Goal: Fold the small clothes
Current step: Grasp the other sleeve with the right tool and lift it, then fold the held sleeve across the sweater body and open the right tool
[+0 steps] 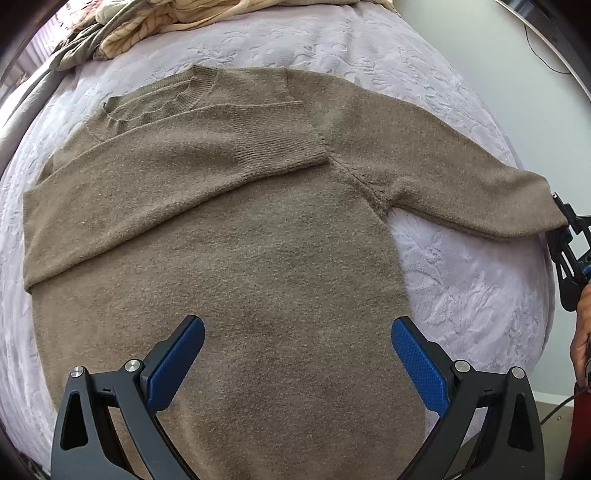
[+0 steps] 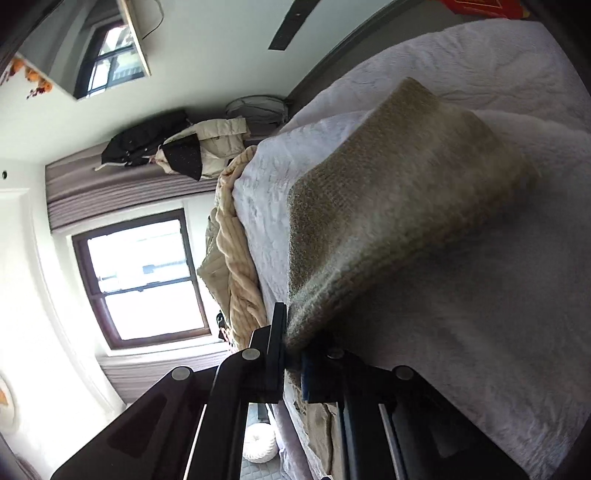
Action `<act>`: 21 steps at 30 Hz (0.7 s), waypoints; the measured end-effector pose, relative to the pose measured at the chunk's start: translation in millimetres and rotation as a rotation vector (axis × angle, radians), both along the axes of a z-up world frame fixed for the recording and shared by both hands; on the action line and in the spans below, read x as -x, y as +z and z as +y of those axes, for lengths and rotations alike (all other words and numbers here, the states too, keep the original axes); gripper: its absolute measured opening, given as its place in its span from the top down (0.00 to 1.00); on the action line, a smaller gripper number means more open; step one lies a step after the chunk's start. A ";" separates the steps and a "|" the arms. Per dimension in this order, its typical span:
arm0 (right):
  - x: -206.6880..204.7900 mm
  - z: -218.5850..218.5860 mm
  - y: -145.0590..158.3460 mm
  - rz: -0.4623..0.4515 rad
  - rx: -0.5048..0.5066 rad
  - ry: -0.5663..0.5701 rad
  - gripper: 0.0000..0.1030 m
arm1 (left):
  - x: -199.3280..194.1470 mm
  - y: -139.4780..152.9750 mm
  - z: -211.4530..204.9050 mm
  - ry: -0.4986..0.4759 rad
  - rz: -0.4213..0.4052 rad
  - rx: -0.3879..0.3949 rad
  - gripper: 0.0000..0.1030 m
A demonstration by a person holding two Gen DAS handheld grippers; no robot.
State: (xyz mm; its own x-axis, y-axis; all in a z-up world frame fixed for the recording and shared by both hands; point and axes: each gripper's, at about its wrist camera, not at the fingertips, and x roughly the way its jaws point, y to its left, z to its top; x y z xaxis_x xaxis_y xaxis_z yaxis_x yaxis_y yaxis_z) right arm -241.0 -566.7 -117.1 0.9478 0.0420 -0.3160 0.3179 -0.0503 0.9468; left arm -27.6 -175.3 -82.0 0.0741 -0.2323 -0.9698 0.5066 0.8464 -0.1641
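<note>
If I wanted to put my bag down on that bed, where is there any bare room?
Bare bedspread lies beside the sweater's body, below its outstretched sleeve. Another strip runs above the collar, before the heaped blankets. The middle is covered; the right gripper pinches the sleeve's cuff.

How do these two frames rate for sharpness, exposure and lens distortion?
Left wrist view: sharp and evenly lit; the fisheye bows the bedspread around the flat sweater; dark vignette at the corners. Right wrist view: rolled sideways; the window is blown out; the sleeve cuff clamped in the right gripper is soft and smeared, with shadow beneath it.
</note>
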 end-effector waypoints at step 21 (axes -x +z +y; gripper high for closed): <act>-317.9 304.7 70.1 0.155 0.660 0.959 0.91 | -60.4 -3.0 213.5 0.326 -0.046 -0.005 0.02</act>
